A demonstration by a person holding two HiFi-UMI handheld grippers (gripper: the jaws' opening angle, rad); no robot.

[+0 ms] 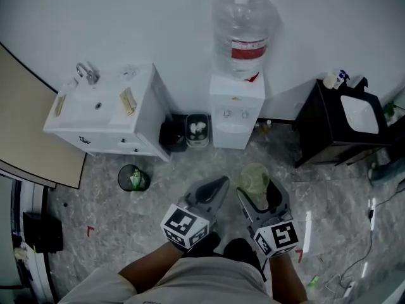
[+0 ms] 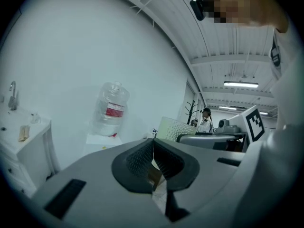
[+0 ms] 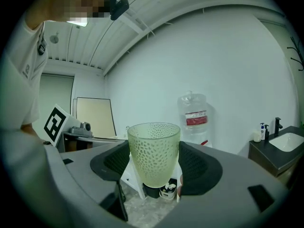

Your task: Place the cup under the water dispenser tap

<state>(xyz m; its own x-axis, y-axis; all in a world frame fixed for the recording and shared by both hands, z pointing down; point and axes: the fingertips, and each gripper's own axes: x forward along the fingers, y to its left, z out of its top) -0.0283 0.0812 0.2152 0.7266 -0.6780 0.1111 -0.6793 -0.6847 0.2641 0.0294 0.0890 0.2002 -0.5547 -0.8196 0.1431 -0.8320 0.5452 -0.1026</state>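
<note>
1. Water dispenser (image 1: 236, 109): at far wall, centre; bottle on top.
2. Right gripper (image 1: 258, 190): near side; jaws clamped on the cup's sides.
3. Left gripper (image 1: 217, 187): just left of it; jaws pressed together, nothing between.
4. Cup (image 3: 153, 151): pale green, dimpled, upright, well apart from dispenser.

I log: water dispenser (image 1: 236, 116) at the wall, bottle (image 1: 243, 33) on top; white sink cabinet (image 1: 104, 109) to its left, black sink cabinet (image 1: 342, 122) to its right; cup (image 1: 253, 175) between my right gripper (image 1: 257, 190) jaws; left gripper (image 1: 218, 186) just beside.

The cup (image 3: 153, 146) in the right gripper (image 3: 153, 161) looks like dimpled, translucent plastic. The pads (image 3: 199, 167) gripping it are matt and ribbed.
</note>
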